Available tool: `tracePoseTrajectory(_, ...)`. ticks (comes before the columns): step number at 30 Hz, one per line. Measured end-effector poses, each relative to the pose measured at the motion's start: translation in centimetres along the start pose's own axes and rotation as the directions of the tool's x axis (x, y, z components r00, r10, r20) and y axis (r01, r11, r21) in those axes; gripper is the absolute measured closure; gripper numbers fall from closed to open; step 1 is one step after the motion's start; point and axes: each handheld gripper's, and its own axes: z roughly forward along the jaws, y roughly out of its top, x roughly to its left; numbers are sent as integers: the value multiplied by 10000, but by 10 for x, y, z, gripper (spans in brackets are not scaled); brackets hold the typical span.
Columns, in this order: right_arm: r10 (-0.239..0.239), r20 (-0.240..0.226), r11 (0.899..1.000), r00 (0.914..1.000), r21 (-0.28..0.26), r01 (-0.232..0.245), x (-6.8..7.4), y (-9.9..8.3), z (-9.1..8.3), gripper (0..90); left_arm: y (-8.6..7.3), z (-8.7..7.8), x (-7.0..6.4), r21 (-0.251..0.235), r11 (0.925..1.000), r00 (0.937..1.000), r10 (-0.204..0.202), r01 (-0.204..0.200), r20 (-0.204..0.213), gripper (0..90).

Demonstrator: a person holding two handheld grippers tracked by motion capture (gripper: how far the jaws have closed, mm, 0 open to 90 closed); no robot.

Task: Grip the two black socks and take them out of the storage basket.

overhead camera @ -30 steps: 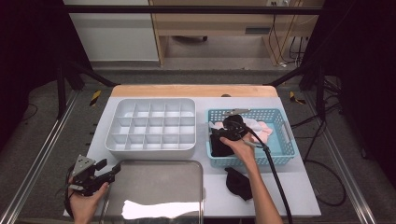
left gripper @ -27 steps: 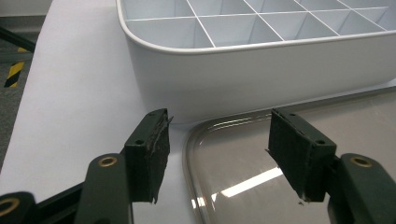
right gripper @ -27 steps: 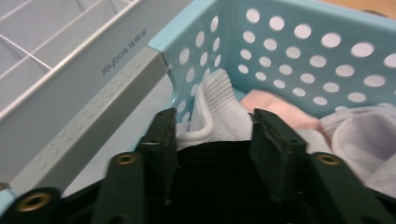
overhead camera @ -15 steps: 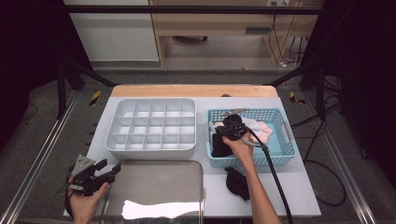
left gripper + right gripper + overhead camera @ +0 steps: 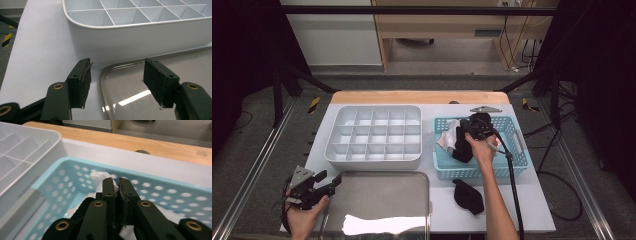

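Observation:
My right gripper [image 5: 473,127] [image 5: 117,185] hovers over the light blue perforated basket [image 5: 514,159] [image 5: 160,192] with its jaws pressed together. A black sock [image 5: 461,149] [image 5: 82,210] hangs from it, and white cloth [image 5: 448,136] [image 5: 100,175] lies in the basket just past the tips. Another black sock [image 5: 468,196] rests on the table in front of the basket. At the table's near left corner my left gripper [image 5: 330,183] [image 5: 115,80] is open, its jaws straddling the rim of the metal tray [image 5: 377,200] [image 5: 130,82].
A white divided organizer [image 5: 373,135] [image 5: 140,30] [image 5: 22,147] with bare compartments sits left of the basket and just beyond the metal tray. The table's wooden far edge [image 5: 417,96] [image 5: 150,143] runs behind both. A cable [image 5: 511,185] trails from the right gripper.
The right gripper has moved right and toward the far side of the basket, taking the black sock along. The left gripper has stayed put.

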Motion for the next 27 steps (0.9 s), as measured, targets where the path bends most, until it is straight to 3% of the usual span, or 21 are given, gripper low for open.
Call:
tracePoseTrajectory(2,129,156,9999,9998,89,-130,-7,-1,4,836,0,0,0,18,10000,10000,0,0,-7,381)
tracePoseTrajectory(5,41,563,9974,9984,717,-81,-15,-8,13,797,0,1,0,35,10000,10000,19,-19,-2,380)
tracePoseTrajectory(8,183,516,9980,9985,595,-213,-18,-9,13,748,0,1,0,54,10000,10000,21,-21,-15,381)
tracePoseTrajectory(12,13,555,10000,9985,92,-18,-15,-4,0,662,0,1,-1,43,10000,10000,21,-21,-21,381)
tracePoseTrajectory(16,-145,243,9992,9996,-373,154,-9,2,-17,582,0,1,-2,80,10000,10000,56,-56,-10,380)
tracePoseTrajectory(19,-206,162,9997,9997,-138,208,-7,1,-25,506,0,1,-3,72,10000,10000,51,-51,20,380)
tracePoseTrajectory(27,-232,104,9987,9997,462,226,-7,-18,-36,433,0,1,-3,25,10000,10000,44,-44,19,380)
